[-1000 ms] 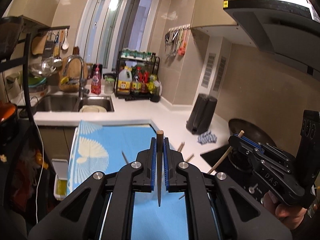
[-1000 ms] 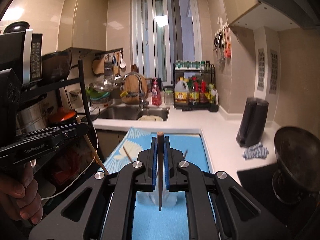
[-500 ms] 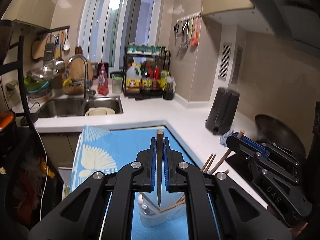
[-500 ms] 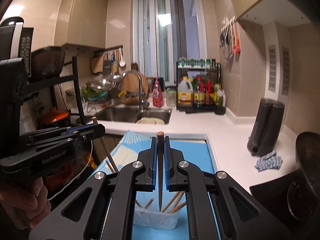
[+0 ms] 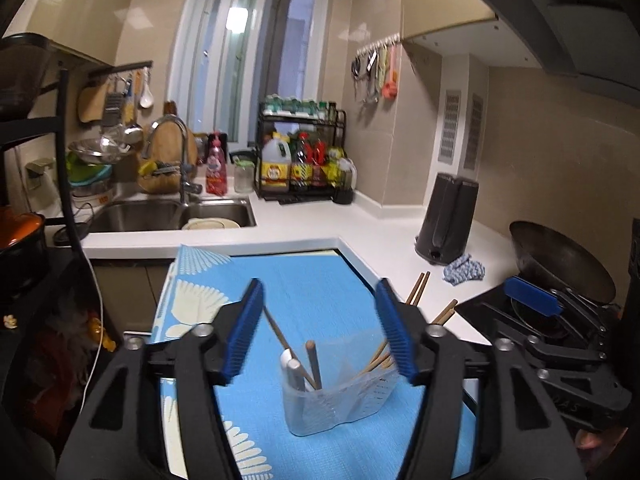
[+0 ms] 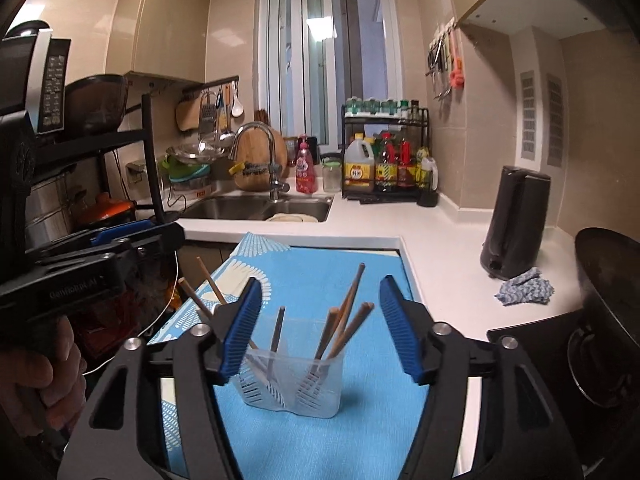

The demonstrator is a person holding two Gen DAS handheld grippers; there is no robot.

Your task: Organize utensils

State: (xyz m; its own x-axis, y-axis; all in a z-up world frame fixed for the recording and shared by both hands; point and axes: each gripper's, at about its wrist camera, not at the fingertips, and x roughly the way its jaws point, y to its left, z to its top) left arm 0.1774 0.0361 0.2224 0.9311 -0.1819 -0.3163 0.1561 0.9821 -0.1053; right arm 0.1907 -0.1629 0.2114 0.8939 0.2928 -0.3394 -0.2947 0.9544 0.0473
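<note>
I am holding both my left gripper [image 5: 320, 332] and right gripper [image 6: 322, 328] spread and empty above the clear plastic holder [image 6: 292, 384] on the blue mat [image 6: 360, 432], where light, stiff, slippery chopsticks [image 6: 344, 328] are leaning; loose chopsticks [image 5: 416, 290] on the counter I would pinch mid-shaft.

blue mat [image 6: 372, 432] with white fan print, clear holder [image 6: 294, 386], brown chopsticks [image 6: 348, 322]

I'm in a home kitchen: a sink [image 6: 256, 208] with a tap [image 6: 256, 152], a rack of sauce bottles [image 6: 386, 164], a wok [image 5: 560, 260].
</note>
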